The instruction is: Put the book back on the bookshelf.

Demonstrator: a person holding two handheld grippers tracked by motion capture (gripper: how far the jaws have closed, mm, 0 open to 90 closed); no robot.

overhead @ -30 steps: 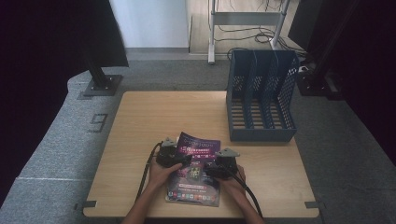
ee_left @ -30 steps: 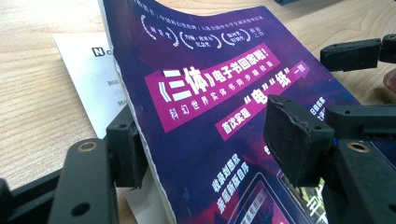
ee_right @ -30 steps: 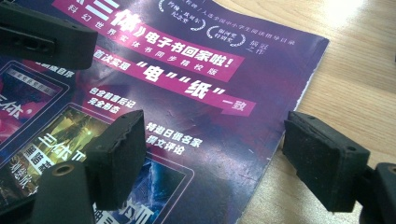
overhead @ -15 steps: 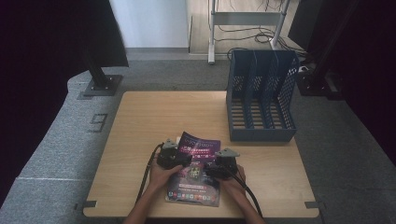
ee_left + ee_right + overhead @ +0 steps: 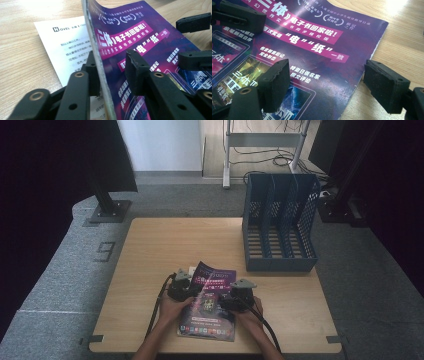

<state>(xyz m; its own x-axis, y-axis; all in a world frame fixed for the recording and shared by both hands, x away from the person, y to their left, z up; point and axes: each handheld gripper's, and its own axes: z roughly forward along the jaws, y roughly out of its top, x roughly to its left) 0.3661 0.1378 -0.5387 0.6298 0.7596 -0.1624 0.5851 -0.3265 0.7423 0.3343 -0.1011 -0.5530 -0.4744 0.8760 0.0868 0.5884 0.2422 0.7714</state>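
A purple magazine [image 5: 210,307] lies near the table's front edge, its left side lifted off the wood. My left gripper [image 5: 110,71] straddles that raised edge [image 5: 96,50]: one jaw sits under it against the back, the other stands a small gap off the purple cover, so it is open. A white printed page [image 5: 67,45] lies flat beneath. My right gripper [image 5: 324,82] is wide open over the magazine's right edge [image 5: 372,52], with one jaw above the cover and the other above bare table. In the high view both the left gripper [image 5: 192,292] and the right gripper [image 5: 225,302] are held by hands.
A blue slotted file holder [image 5: 280,227] stands at the table's back right. The wooden table [image 5: 165,245] has bare room behind and left of the magazine. Cables trail from both grippers toward the front edge. Grey carpet surrounds the table.
My left gripper has slid a little to the right onto the magazine's raised left edge. The right gripper and the magazine have hardly moved.
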